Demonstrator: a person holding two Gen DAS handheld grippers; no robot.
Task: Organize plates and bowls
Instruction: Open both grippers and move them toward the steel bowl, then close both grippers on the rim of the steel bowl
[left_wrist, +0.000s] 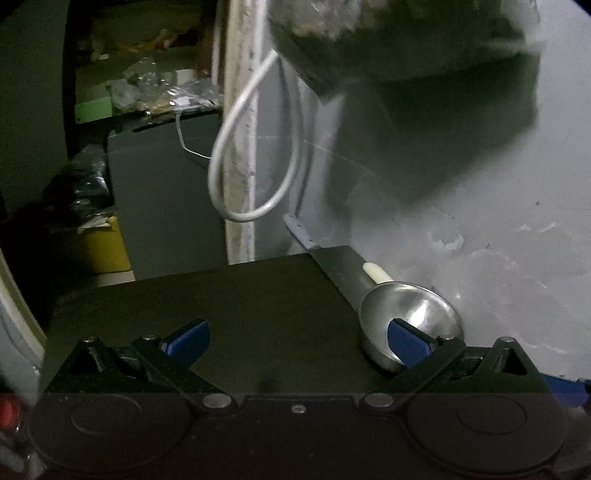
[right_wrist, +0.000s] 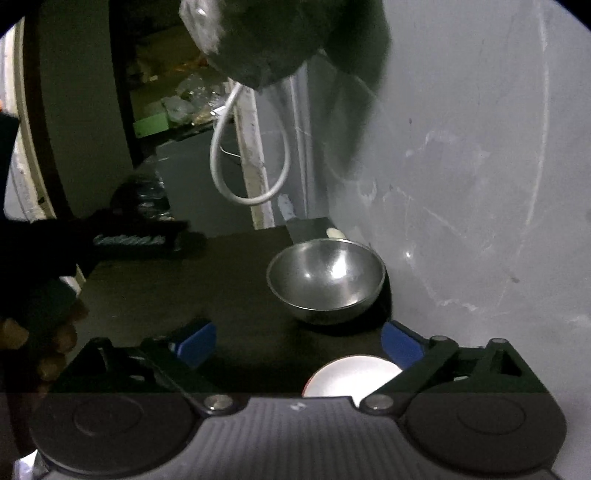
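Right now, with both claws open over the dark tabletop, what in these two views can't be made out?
- Round pale metal dish, right wrist view: near half hidden behind the right claw body; plate or bowl unclear.
- Cream cylindrical object, left wrist view: its lower end hidden behind the shiny steel bowl.
- Dark bulky mass overhead, both views: blurred, cut off by the top edge.
- Shelf clutter, left wrist view: dim, too small.

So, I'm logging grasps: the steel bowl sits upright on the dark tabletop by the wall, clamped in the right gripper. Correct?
Not clamped. In the right wrist view the right gripper is open and empty, short of the steel bowl, which does sit upright on the dark tabletop by the wall.
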